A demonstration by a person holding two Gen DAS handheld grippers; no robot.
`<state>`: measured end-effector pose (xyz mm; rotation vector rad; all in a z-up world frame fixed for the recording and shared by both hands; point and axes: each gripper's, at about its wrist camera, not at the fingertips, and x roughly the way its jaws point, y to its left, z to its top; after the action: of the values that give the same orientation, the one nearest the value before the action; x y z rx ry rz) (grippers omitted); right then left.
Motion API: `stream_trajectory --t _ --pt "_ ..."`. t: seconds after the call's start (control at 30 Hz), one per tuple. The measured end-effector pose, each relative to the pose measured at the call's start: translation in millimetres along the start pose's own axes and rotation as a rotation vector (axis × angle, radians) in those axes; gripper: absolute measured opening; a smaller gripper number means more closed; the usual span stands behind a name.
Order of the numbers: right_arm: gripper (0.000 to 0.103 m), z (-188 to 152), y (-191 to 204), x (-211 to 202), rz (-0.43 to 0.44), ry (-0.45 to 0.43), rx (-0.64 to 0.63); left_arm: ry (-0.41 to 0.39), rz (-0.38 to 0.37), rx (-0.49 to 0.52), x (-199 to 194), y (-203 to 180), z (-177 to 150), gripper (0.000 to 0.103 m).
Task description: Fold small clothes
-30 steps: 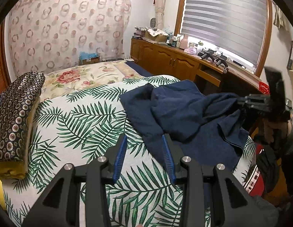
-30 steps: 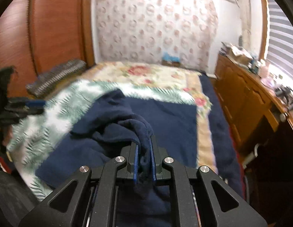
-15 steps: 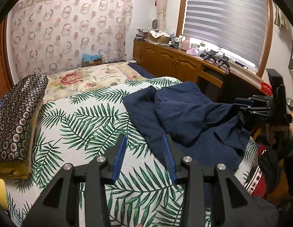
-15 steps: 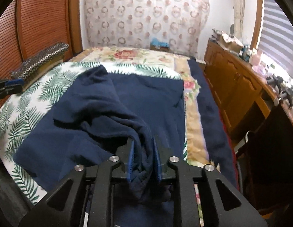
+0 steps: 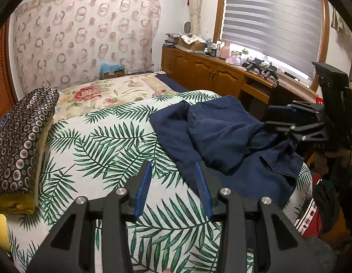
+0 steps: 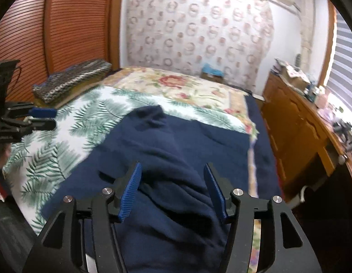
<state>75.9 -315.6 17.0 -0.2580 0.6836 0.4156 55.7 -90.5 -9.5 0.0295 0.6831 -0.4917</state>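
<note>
Right tongs (image 6: 172, 187) opening, seemingly clear of the navy garment (image 6: 176, 159); left tongs (image 5: 173, 187) released above the bedspread (image 5: 103, 150).

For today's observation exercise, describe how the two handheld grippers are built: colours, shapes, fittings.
Both look alike. The left gripper has a matte black angular frame with triangular cut-outs, round silver bolt heads at the joints, and two narrow fingers faced with ribbed blue pads. The right gripper shows the same black frame, silver bolts and blue ribbed pads. No cables or sleeves are visible.
</note>
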Motion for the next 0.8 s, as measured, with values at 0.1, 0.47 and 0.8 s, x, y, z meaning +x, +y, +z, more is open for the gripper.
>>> stream_trajectory --t 0.1,0.47,0.8 --pt "0.059 7 18 16 0.049 0.004 -0.023 0.001 0.003 -0.004 0 1 -1 0.038" --pt "0.060 3 65 88 0.183 0.181 -0.125 0.022 0.007 -0.028 10 9 -3 0.038" --pt "0.009 1 46 99 0.183 0.219 -0.144 0.069 -0.016 -0.017 38 16 12 0.039"
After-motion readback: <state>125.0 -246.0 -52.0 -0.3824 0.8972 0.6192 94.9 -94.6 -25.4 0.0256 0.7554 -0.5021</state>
